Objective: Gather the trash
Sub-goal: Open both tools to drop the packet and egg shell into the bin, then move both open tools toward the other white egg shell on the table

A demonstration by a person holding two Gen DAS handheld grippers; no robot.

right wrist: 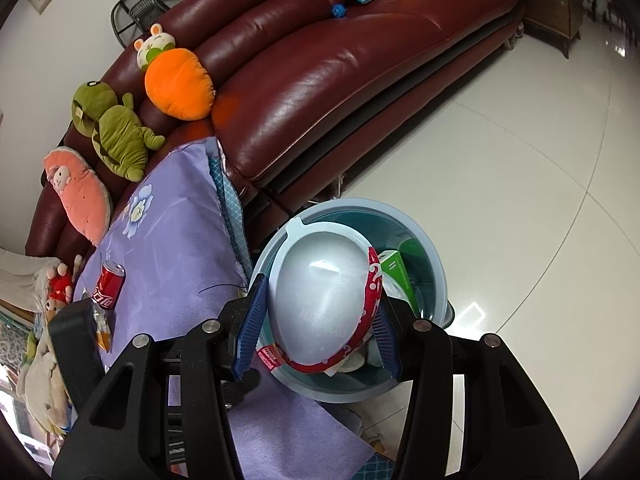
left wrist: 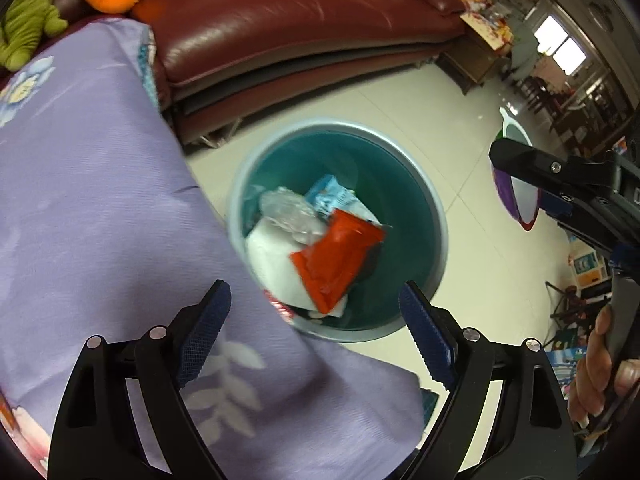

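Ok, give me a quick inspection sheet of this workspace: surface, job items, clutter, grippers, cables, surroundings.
Surface: purple floral cloth over a table beside the bin.
Job's things: teal trash bin on the floor, holding a red packet, a blue-white wrapper, clear plastic and white paper; empty instant-noodle bowl; red cola can upright on the cloth.
Clutter: plush toys and an orange cushion on the sofa.
Grippers: left gripper open, empty, above the bin; right gripper clamped on the bowl over the bin.
Cables: nothing seen.
Surroundings: dark red leather sofa, pale tiled floor.
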